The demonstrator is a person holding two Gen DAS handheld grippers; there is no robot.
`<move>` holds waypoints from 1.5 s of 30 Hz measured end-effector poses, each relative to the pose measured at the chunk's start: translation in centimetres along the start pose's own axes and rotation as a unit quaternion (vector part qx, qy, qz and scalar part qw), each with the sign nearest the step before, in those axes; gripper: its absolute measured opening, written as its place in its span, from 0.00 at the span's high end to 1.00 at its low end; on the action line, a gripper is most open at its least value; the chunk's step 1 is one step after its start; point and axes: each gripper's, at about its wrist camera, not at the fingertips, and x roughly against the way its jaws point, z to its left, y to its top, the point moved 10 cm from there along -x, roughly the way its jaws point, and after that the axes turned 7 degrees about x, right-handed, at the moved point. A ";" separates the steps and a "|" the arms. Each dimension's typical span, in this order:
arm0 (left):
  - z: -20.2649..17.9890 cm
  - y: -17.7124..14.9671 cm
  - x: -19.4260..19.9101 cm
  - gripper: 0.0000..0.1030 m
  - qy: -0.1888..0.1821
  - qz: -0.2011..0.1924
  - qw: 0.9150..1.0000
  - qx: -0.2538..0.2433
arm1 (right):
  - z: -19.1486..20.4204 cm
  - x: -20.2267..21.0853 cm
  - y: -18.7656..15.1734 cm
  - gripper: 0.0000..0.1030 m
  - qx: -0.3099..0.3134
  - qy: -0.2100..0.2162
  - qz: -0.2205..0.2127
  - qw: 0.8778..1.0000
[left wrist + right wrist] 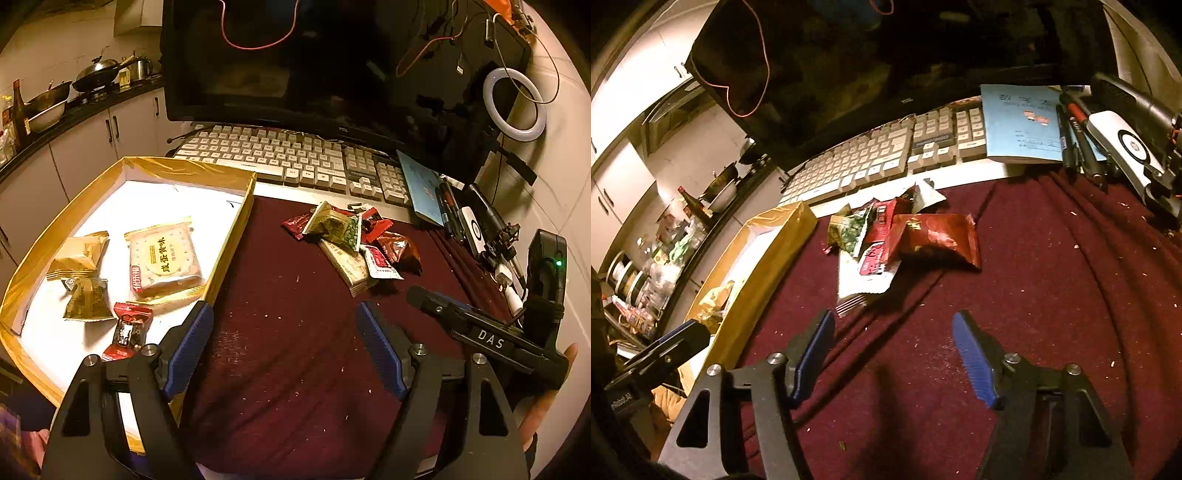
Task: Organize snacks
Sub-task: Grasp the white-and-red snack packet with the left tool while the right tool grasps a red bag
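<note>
Covering the desk – a maroon cloth (1015, 295), crumb-speckled

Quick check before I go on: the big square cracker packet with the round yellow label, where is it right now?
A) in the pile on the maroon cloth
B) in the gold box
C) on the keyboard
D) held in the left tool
B: the cracker packet lies flat on the white floor of the gold box, beside smaller gold packets.
</note>
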 end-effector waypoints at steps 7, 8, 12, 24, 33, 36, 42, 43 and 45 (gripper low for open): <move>-0.2 -0.4 -0.5 0.22 -0.009 0.010 1.000 -0.003 | -0.6 0.0 3.0 0.37 -0.017 -0.005 0.000 1.000; -0.2 -0.5 -0.6 0.22 -0.011 0.012 1.000 -0.003 | -0.9 0.0 3.9 0.34 -0.014 -0.014 0.001 1.000; -0.2 -0.7 -0.6 0.22 -0.019 0.015 1.000 0.000 | -1.8 -2.6 7.1 0.26 0.007 -0.001 0.046 0.999; 0.0 -1.0 -0.6 0.22 -0.039 0.022 0.999 0.008 | -0.8 -3.9 3.6 0.26 0.020 0.082 0.097 0.992; -0.4 -1.4 -0.3 0.22 -0.041 0.021 0.999 0.004 | -1.3 -4.3 3.3 0.51 0.004 -0.004 0.065 0.998; -0.3 -1.3 -0.3 0.22 -0.038 0.022 0.999 0.005 | -2.5 -3.9 2.9 0.70 -0.026 -0.013 0.059 0.998; -2.9 -0.5 -1.4 0.22 -0.063 0.035 0.997 -0.012 | -4.4 -0.4 1.5 0.72 -0.063 -0.018 0.001 0.998; -3.9 -0.2 -1.9 0.22 -0.072 0.042 0.996 -0.021 | -4.8 0.1 1.4 0.72 -0.071 -0.026 -0.010 0.997; -6.1 0.3 -3.7 0.22 -0.081 0.064 0.994 -0.043 | -5.8 0.8 1.5 0.72 -0.086 -0.037 -0.032 0.995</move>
